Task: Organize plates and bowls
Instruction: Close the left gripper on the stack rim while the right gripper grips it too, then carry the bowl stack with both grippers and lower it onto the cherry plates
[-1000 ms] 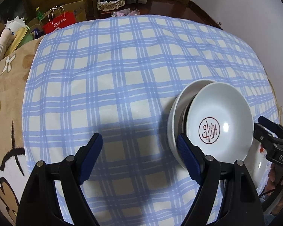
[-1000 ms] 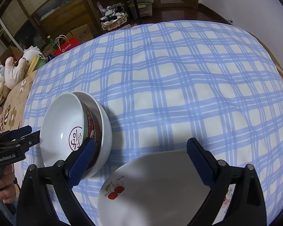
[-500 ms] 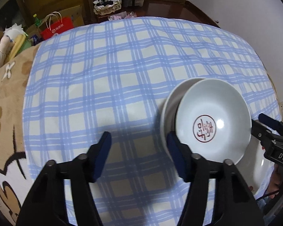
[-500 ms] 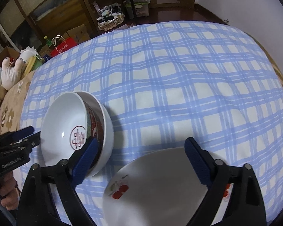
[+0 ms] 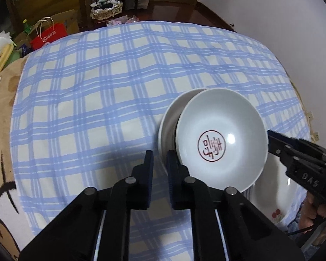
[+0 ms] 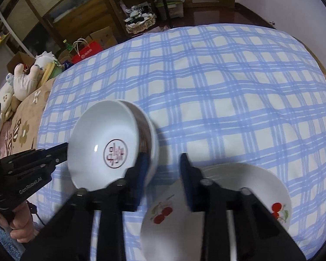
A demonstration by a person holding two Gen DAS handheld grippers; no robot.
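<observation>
A white bowl with a red seal mark [image 5: 221, 139] [image 6: 106, 139] lies tilted inside a plain white bowl [image 5: 169, 119] [image 6: 154, 143] on the checked cloth. My left gripper [image 5: 160, 155] [image 6: 64, 152] is closing, its jaws down to a narrow slit. The outer bowl's near-left rim is pinched between them. My right gripper [image 6: 164, 158] [image 5: 271, 139] is also closing and looks blurred. The stack's right rim stands between its jaws, against the left pad and apart from the right pad. A cherry-printed plate [image 6: 260, 187] [image 5: 269, 187] lies under the right gripper.
A blue plaid cloth [image 5: 97, 97] covers the surface, with a beige flowered blanket [image 5: 0, 108] along its left edge. Beyond the far edge stand a red paper bag [image 5: 49, 35], a wicker basket [image 5: 106, 10] and wooden furniture. A plush toy [image 6: 28, 78] lies at the far left.
Both grippers' jaws have come from wide open to close together, the left around the outer bowl's rim, the right towards the stack's right rim. The bowls and plate have stayed put.
</observation>
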